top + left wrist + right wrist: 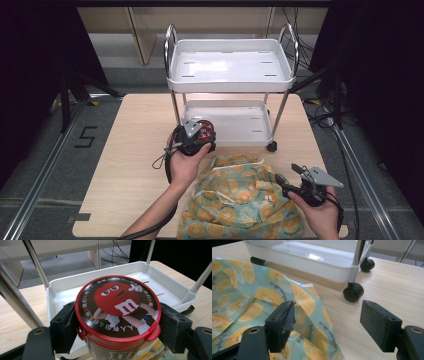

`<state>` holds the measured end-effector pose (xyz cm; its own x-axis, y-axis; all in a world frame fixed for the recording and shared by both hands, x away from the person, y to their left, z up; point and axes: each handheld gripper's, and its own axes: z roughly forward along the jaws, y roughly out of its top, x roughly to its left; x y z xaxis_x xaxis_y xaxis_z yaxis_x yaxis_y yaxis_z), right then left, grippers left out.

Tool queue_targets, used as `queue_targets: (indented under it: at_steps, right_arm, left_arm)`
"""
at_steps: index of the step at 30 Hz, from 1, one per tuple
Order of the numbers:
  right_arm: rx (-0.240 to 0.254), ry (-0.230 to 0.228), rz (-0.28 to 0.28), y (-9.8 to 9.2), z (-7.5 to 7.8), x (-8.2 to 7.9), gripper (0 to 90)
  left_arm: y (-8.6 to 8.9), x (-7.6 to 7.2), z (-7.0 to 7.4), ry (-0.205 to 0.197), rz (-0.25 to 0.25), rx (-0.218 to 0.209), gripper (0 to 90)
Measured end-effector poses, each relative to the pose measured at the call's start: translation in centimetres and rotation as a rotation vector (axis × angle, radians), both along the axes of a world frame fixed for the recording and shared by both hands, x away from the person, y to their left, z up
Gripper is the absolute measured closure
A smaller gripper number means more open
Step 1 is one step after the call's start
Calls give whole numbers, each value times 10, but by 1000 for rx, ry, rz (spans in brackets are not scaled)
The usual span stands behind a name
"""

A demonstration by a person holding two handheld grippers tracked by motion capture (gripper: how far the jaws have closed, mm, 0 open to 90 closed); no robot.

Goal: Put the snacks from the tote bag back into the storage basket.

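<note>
The cart (230,75) stands at the table's (130,165) far side; the bag (240,200) lies before it (apparently not touching).

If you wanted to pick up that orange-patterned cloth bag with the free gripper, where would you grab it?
Probably at the raised fold along the bag's near edge, coming in from the cart side. The right gripper stands open with one pad beside that fold. The cloth lies slack and crumpled on the table, so a standing ridge gives the jaws something to pinch; the flat parts would likely slip.

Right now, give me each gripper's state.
Left gripper: shut on the M&M's candy jar.
Right gripper: open, holding nothing, beside the orange-print bag.
</note>
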<state>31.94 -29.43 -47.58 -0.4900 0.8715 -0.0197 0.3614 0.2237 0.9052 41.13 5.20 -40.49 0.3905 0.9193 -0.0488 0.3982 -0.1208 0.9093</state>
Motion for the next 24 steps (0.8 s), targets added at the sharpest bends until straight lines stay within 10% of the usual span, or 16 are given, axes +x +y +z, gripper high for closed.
queue_targets:
  at_steps: [24]
  right_arm:
    - [11, 8, -3, 1, 0, 0, 286]
  left_arm:
    - [-2, 7, -2, 12, 18, -9, 255]
